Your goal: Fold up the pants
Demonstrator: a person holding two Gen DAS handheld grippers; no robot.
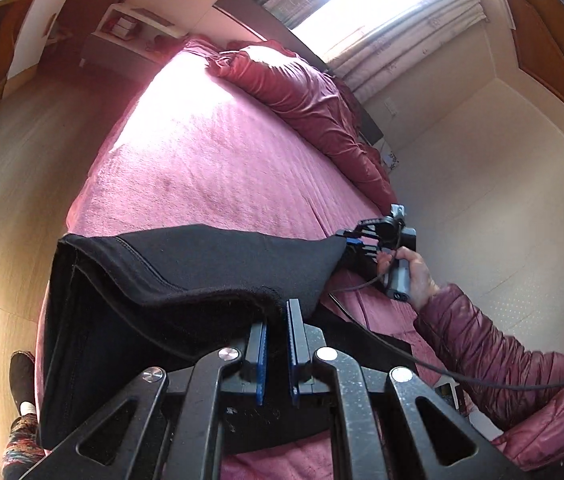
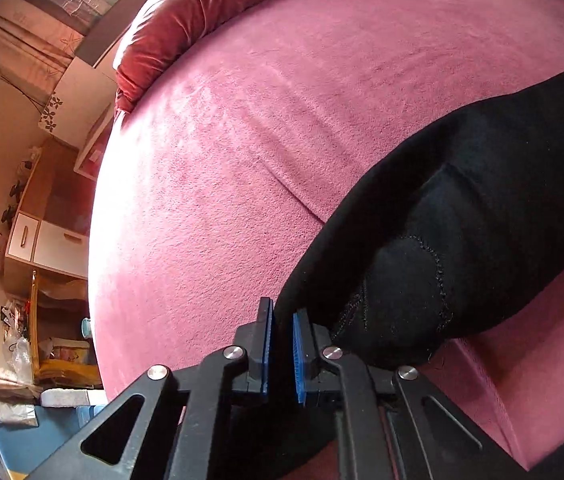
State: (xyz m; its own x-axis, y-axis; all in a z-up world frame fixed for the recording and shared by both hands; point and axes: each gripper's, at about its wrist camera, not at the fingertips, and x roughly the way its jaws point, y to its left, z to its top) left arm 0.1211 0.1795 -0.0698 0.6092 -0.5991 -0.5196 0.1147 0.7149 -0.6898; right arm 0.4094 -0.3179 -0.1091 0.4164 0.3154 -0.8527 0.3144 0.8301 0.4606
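Note:
Black pants are held up over the near end of a pink bed, stretched between my two grippers. My left gripper is shut on one edge of the black fabric, which drapes down to the left. My right gripper is shut on another edge of the pants. It also shows in the left wrist view, at the far right end of the cloth, held by a hand in a maroon sleeve.
A crumpled red duvet lies along the far side of the bed by the curtained window. Wooden floor lies to the left. Cabinets and clutter stand beyond the bed. A cable trails from the right gripper.

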